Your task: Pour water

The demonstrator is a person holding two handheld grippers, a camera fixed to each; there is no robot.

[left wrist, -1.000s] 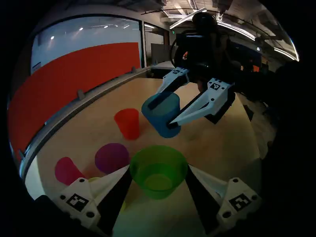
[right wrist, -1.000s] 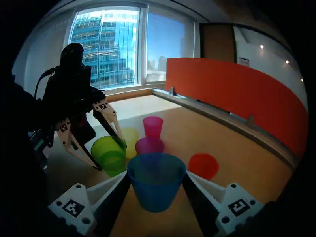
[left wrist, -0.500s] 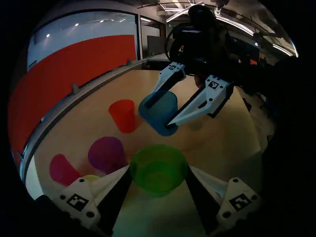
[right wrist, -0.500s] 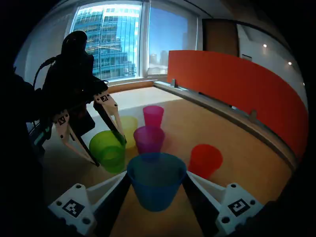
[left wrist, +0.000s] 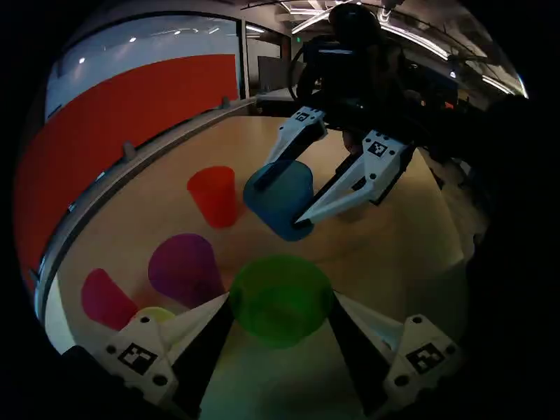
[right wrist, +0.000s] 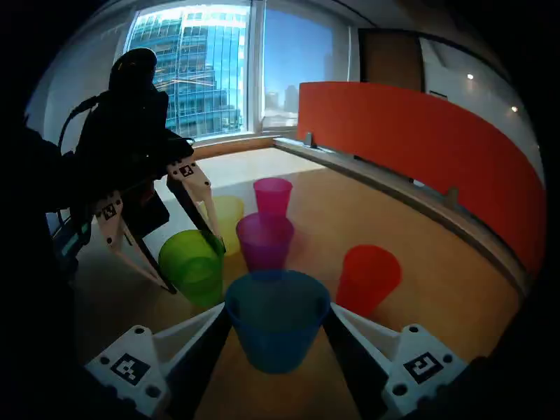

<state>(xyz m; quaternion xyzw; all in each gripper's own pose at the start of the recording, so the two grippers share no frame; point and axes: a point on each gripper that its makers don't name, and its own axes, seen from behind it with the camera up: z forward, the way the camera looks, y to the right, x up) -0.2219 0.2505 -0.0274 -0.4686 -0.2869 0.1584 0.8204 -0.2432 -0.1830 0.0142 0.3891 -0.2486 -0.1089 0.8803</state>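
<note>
- The left gripper [left wrist: 280,297] is closed partway, with both fingers pressed against the sides of a green cup [left wrist: 281,311]. In the left gripper view the cup sits just right of the purple cup [left wrist: 183,269] and nearer the camera.
- I cannot tell whether the green cup holds any water.
- A yellow cup [left wrist: 155,315] and a pink cup [left wrist: 105,304] stand on the wooden table [left wrist: 399,238]. Both are left of the purple cup, and the yellow one is close beside it.
- A red cup [left wrist: 213,196] stands past the purple cup, a little apart from it.
- The right gripper [left wrist: 280,204] is beyond the purple cup and to its right, held above the table. Its fingers are clamped on a tilted blue cup [left wrist: 278,196].
- In the right gripper view the blue cup's mouth faces the camera, with the purple cup straight behind it. The green cup tips to the purple cup's left.
- A person's dark shape [right wrist: 129,147] stands behind the left gripper.
- An orange partition [right wrist: 434,157] runs along the table's far edge, well beyond the purple cup. A window [right wrist: 196,70] showing towers lies farther still.
</note>
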